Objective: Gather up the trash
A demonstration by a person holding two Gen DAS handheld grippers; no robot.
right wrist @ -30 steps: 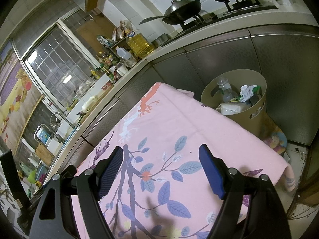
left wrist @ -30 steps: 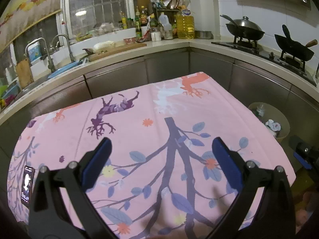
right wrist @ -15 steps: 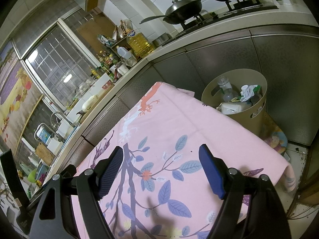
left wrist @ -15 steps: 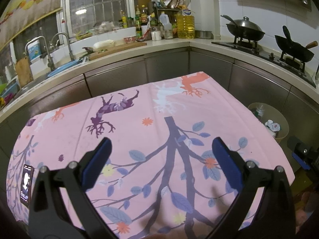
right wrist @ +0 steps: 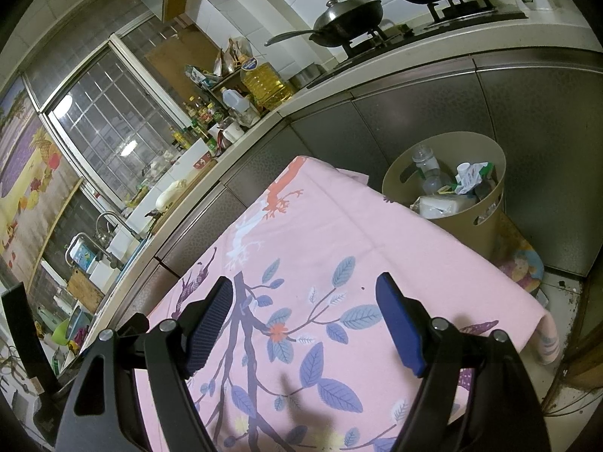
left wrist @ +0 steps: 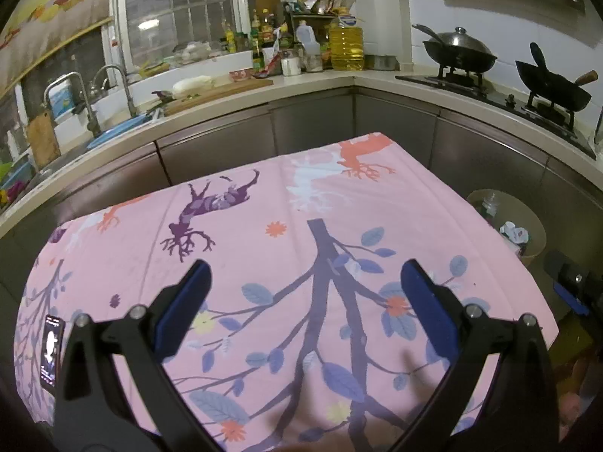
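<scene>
1. Over the pink flowery tablecloth point(left wrist: 286, 203) both tools hovered with nothing in them. The left gripper point(left wrist: 303, 301) had its blue-padded fingers point(left wrist: 184, 309) spread wide, only cloth showing in the gap.

2. Same deal on the other side: the right gripper point(right wrist: 303, 324) stood wide apart too, pads point(right wrist: 399, 331) clear of everything, aimed down across the table toward its far corner.

3. As for the trash, all of it that showed up was sitting in the tan bin point(right wrist: 490, 196) on the floor, just beside the table's right edge and up against the steel cabinets point(right wrist: 535, 120). A clear plastic bottle point(right wrist: 424, 162), a crumpled white wrapper point(right wrist: 469, 177) and a pale flat packet point(right wrist: 441, 205) were piled inside it.

4. Bin placement made sense honestly. Parked right off the table edge, it let anything picked up go in with a short reach to the right.

5. No loose rubbish was visible on the cloth. The only thing lying there was a phone point(left wrist: 51, 350) near the left edge, screen lit, and that's hardly trash.

6. My guess: the collecting was basically done, or the person was scanning for a leftover bit. Empty, spread fingers held low over a bare cloth fit either reading.

7. Counter stuff like the oil jug point(left wrist: 346, 43) and the woks point(left wrist: 458, 51) on the stove sat well apart from the table and looked like ordinary kitchen gear.
</scene>
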